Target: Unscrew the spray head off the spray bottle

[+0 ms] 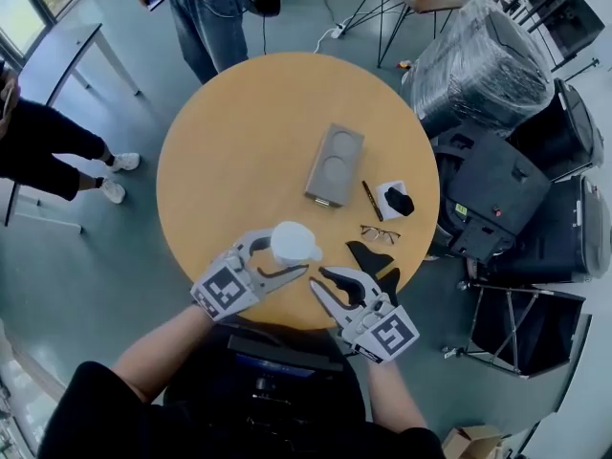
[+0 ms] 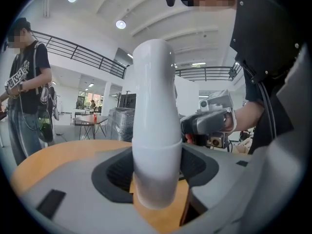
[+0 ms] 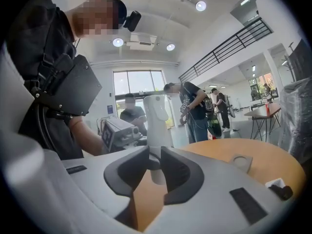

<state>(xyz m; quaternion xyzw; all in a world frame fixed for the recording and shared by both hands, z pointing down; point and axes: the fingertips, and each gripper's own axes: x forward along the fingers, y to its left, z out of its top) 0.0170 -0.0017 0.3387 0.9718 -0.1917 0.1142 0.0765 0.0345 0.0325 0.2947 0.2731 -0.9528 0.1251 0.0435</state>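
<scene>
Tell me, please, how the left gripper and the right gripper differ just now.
The left gripper clamps the white plastic spray bottle in its fingers; the right gripper holds nothing. The left's fingers stand wide apart, the right's only narrowly. Both are grey with black pads and hang above the round tan table.

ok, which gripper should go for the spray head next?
Probably right. The left gripper is clamped on the spray bottle body, so it serves as the anchor. The right gripper is empty, jaws slightly apart, facing the spray head.
</scene>
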